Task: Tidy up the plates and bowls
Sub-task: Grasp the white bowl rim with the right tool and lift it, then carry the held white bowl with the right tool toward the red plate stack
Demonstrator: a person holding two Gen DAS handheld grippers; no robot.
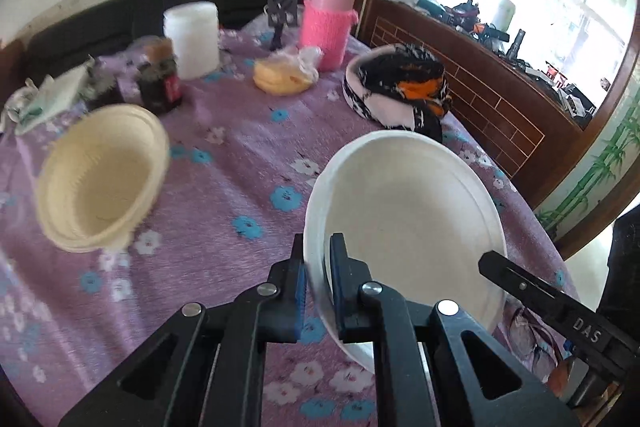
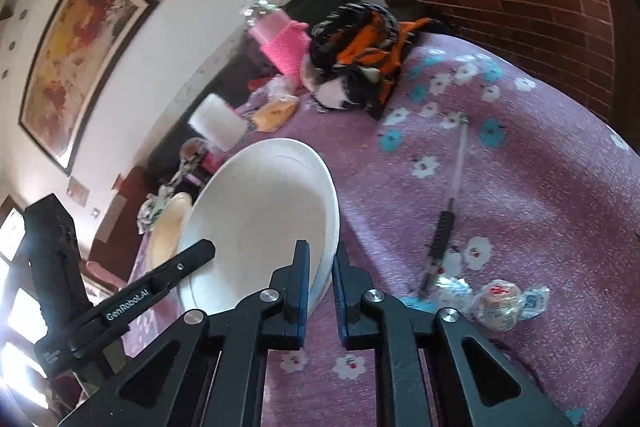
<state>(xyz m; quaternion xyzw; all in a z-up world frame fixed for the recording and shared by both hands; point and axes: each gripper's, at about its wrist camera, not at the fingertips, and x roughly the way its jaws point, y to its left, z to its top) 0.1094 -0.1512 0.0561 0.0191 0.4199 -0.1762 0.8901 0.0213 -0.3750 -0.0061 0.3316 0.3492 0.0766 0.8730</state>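
Both grippers hold one white plate by opposite rims

The left gripper [image 1: 318, 267] pinches the plate [image 1: 404, 211] at lower centre; the right gripper [image 2: 320, 275] pinches its far rim, likely to keep it steady; the bowls [image 1: 104, 183] wait at left on the cloth [image 1: 240, 155], probably the stacking spot.

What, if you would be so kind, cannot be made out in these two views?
- Left wrist: the dark jar label is motion-blurred and unreadable.
- Left wrist: the white plate lower rim is hidden behind the left gripper.
- Right wrist: the cream bowls sit mostly behind the plate.
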